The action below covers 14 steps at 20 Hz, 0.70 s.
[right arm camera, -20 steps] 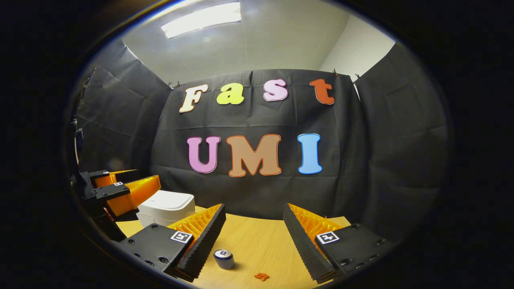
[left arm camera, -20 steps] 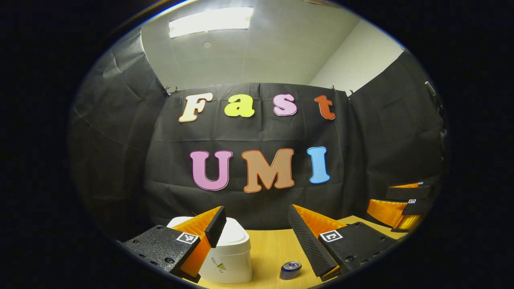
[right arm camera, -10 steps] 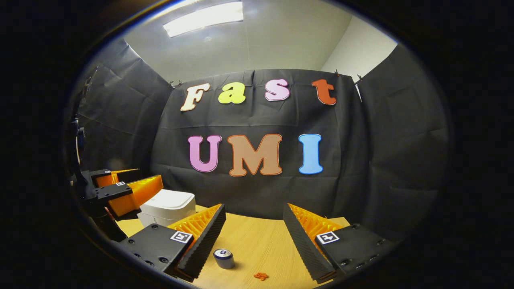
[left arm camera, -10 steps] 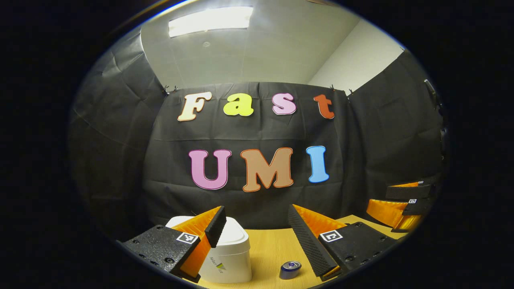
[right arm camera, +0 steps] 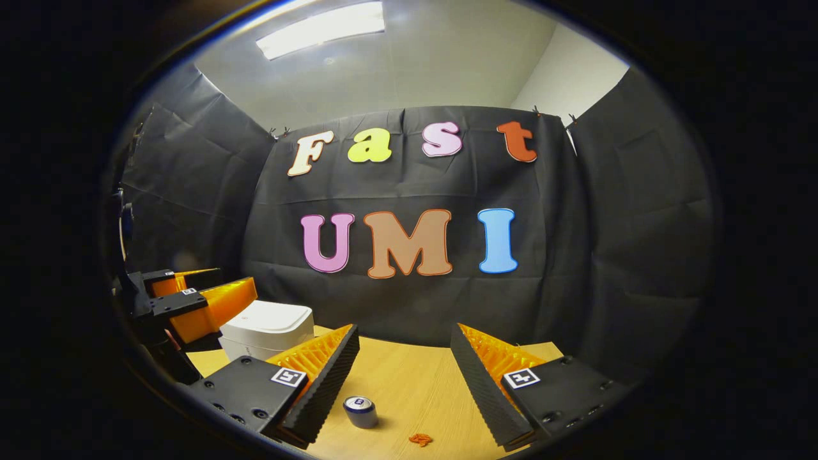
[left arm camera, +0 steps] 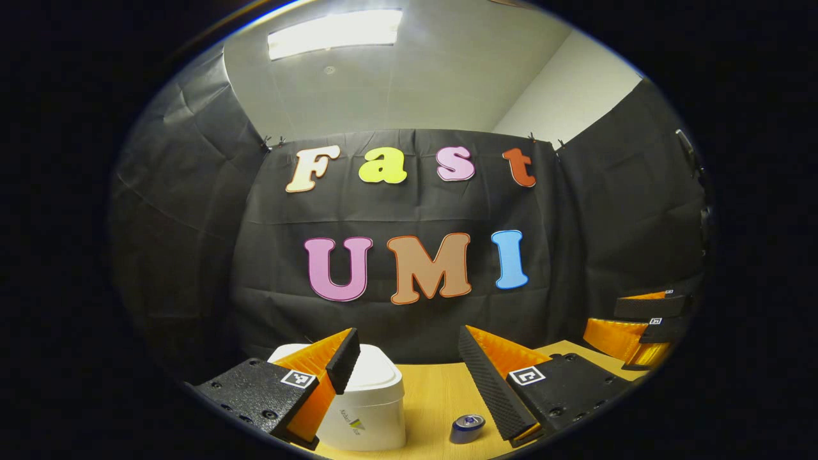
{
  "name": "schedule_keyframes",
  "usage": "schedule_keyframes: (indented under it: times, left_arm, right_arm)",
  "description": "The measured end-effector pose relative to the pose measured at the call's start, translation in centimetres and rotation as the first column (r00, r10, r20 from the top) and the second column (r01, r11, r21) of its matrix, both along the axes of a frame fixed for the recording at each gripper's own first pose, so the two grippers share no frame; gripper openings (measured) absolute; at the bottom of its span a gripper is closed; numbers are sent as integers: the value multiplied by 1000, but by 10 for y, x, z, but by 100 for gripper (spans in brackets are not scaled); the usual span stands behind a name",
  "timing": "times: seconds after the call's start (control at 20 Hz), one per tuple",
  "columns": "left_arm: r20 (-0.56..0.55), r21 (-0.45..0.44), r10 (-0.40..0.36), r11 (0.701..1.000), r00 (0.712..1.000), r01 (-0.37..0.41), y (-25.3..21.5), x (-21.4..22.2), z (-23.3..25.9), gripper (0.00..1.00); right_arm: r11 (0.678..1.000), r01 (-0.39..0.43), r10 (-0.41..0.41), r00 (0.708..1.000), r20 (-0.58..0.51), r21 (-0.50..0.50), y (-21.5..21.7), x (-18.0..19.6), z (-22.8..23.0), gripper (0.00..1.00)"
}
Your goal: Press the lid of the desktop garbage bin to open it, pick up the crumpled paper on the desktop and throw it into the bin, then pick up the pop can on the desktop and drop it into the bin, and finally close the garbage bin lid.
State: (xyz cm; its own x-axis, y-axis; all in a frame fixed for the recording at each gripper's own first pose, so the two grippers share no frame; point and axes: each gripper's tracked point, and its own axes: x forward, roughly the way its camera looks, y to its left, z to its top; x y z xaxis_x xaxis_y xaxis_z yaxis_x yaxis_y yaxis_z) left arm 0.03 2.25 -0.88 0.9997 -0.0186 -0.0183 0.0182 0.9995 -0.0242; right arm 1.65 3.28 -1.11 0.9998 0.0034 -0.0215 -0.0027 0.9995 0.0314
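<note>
A white desktop bin (left arm camera: 367, 402) with its lid down stands on the wooden table (left arm camera: 428, 390), partly behind a finger of my left gripper (left arm camera: 406, 367), which is open and empty above it. In the right gripper view the bin (right arm camera: 268, 329) sits far left, beside the left gripper (right arm camera: 204, 300). A blue pop can (left arm camera: 466, 428) stands upright right of the bin. My right gripper (right arm camera: 402, 364) is open and empty, with the can (right arm camera: 361, 412) low between its fingers. A small orange crumpled scrap (right arm camera: 420, 439) lies near the can. The right gripper (left arm camera: 639, 326) shows at the far right of the left gripper view.
The black cloth wall closes the table at the back and on both sides. Bare wooden tabletop (right arm camera: 409, 377) stretches between the bin and the right side.
Both views have shifted slightly: the bin and can sit a little farther right in the left gripper view, and the can and scrap a little lower right in the right gripper view.
</note>
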Motion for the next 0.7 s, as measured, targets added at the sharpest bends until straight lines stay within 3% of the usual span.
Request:
schedule_keyframes:
  times: [0.3,0.4,0.6,0.7]
  left_arm:
    - [-11,21,39,999,999,-39,19,7,-6,86]
    - [-10,30,51,998,999,-50,25,13,-8,75]
    - [-38,55,77,996,996,-75,41,22,-22,36]
    - [-55,56,94,994,994,-91,51,26,-30,30]
  right_arm:
    - [1000,0,-1,1000,-6,-11,-1,5,-2,96]
    - [1000,4,-4,1000,-4,-10,-2,7,-1,96]
    - [1000,-16,16,1000,-17,2,3,14,-7,96]
    - [1000,-25,25,999,-21,-5,6,19,-7,96]
